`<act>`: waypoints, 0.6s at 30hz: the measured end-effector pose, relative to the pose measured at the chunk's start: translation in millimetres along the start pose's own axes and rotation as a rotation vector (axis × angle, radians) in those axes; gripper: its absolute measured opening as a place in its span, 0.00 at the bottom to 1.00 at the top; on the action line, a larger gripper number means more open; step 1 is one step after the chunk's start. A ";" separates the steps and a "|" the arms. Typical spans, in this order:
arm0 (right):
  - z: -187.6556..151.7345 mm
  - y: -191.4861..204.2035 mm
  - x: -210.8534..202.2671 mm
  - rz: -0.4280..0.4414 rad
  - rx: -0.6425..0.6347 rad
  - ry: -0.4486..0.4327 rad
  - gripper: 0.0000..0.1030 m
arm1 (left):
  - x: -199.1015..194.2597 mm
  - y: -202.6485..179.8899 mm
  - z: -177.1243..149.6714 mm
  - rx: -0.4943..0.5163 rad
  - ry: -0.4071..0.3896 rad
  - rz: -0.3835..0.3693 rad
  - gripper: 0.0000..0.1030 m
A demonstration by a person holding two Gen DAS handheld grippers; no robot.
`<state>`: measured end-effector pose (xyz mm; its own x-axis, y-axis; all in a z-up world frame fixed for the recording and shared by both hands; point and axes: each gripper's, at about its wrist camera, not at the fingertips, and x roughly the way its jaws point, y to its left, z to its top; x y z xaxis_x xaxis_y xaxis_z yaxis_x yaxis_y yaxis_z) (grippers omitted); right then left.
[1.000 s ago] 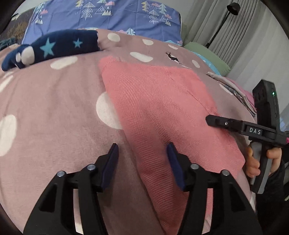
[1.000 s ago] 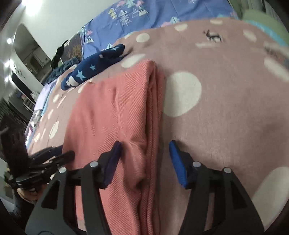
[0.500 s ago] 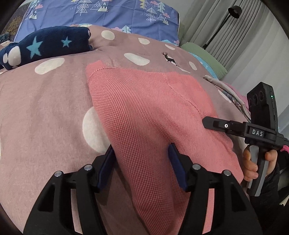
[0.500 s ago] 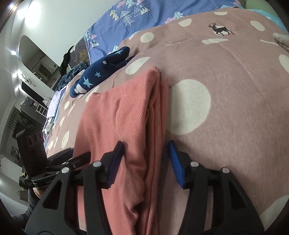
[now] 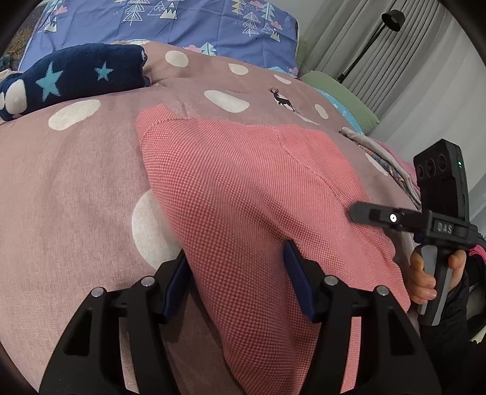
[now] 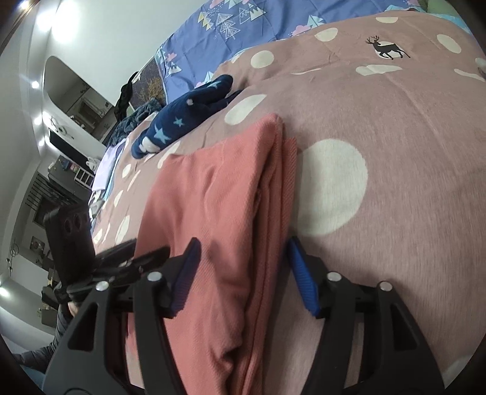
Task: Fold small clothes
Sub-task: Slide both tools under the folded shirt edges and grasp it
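Note:
A coral knit garment (image 5: 243, 188) lies folded on the pink spotted blanket (image 5: 66, 188). My left gripper (image 5: 237, 273) stands open low over its near left edge, and the cloth runs between the jaws without being pinched. In the right wrist view the garment's doubled right edge (image 6: 267, 194) bulges between the jaws of my right gripper (image 6: 244, 270), which are opening and not pressing on it. The right gripper (image 5: 354, 211) also shows at the garment's right side, with a hand (image 5: 425, 279) on its handle. The left gripper (image 6: 145, 255) shows at the left of the right wrist view.
A navy fleece item with stars (image 5: 76, 76) lies at the back left of the blanket. Behind it is blue tree-print bedding (image 5: 182, 24). A green pillow (image 5: 340, 94) and a pile of clothes (image 5: 391, 164) lie at the right, and a floor lamp (image 5: 391, 21) stands by the curtain.
My left gripper has slid right, so the garment's left edge now lies between its jaws. The right gripper's jaws have spread a little around the folded edge.

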<state>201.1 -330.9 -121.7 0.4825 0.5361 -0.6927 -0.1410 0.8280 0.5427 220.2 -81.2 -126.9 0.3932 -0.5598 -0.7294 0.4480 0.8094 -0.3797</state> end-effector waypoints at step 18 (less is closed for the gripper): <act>4.8 2.1 14.9 -0.024 -0.060 -0.017 0.56 | 7.5 -1.9 5.4 0.021 -0.009 -0.006 0.68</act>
<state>212.1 -321.9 -128.6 0.5007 0.5133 -0.6970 -0.1808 0.8495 0.4957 226.6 -87.9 -128.5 0.3976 -0.5666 -0.7217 0.4674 0.8019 -0.3721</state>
